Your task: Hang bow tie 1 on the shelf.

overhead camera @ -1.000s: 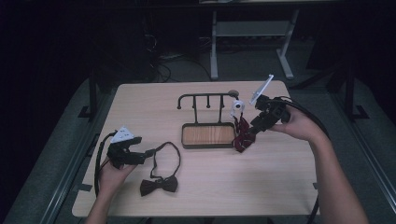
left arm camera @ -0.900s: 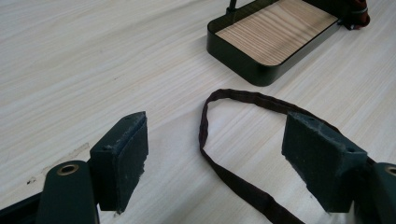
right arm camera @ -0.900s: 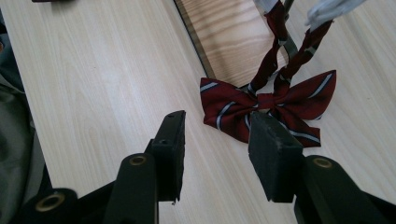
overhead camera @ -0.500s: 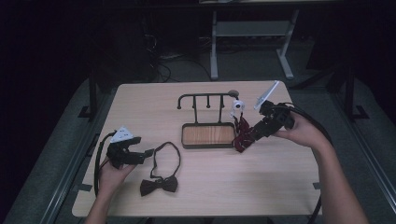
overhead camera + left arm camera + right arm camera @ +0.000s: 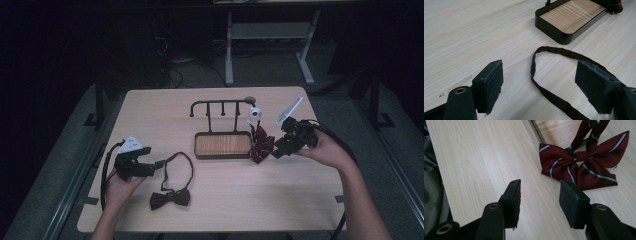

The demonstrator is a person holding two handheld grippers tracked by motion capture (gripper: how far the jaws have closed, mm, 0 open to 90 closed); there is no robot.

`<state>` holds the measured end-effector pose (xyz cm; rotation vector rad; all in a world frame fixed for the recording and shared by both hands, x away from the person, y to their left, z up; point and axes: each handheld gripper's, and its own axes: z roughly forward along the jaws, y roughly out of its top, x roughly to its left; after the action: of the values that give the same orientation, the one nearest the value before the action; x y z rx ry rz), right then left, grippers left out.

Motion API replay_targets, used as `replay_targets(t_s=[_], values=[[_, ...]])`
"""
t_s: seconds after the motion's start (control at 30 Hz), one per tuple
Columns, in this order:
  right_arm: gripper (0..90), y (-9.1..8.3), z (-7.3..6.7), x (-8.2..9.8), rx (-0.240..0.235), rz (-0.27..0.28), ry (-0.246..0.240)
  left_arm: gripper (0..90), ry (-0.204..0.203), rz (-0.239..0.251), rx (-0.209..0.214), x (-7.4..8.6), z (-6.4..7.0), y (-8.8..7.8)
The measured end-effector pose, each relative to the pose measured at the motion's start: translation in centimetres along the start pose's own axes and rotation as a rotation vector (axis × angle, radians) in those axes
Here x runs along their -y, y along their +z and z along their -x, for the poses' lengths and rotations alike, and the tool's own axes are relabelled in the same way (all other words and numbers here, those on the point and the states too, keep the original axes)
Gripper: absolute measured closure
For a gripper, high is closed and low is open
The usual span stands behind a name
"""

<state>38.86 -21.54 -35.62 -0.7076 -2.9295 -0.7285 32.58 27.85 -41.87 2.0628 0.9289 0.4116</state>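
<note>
A dark red striped bow tie lies on the table against the right end of a black rack with a wooden tray. Its strap runs up toward the rack's right end. My right gripper sits just right of it, open; its jaws have just been opening and nothing is between them. A dark brown bow tie lies at the front left, its strap loop stretched toward the tray. My left gripper rests open, with the strap passing between its pads untouched.
The rack's hook rail stands behind the tray, and a small white round piece sits at its right end. Bare tabletop stretches across the front. A metal frame stands on the dark floor beyond the table.
My right gripper has sunk toward the table and drawn slightly back from the red bow tie, its jaws wider. The left gripper and brown tie have stayed put.
</note>
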Motion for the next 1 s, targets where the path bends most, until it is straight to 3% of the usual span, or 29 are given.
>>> replay_targets(t_s=[0.27,1.0], values=[[46.3,0.6,-0.1,1.1,0.007,0.022,0.017,22.4,0.003,-0.008,0.000,0.0,0.2,0.0],[40.9,2.1,-1.2,3.2,0.023,0.009,0.031,22.5,0.013,-0.026,0.002,-0.1,0.3,0.2]])
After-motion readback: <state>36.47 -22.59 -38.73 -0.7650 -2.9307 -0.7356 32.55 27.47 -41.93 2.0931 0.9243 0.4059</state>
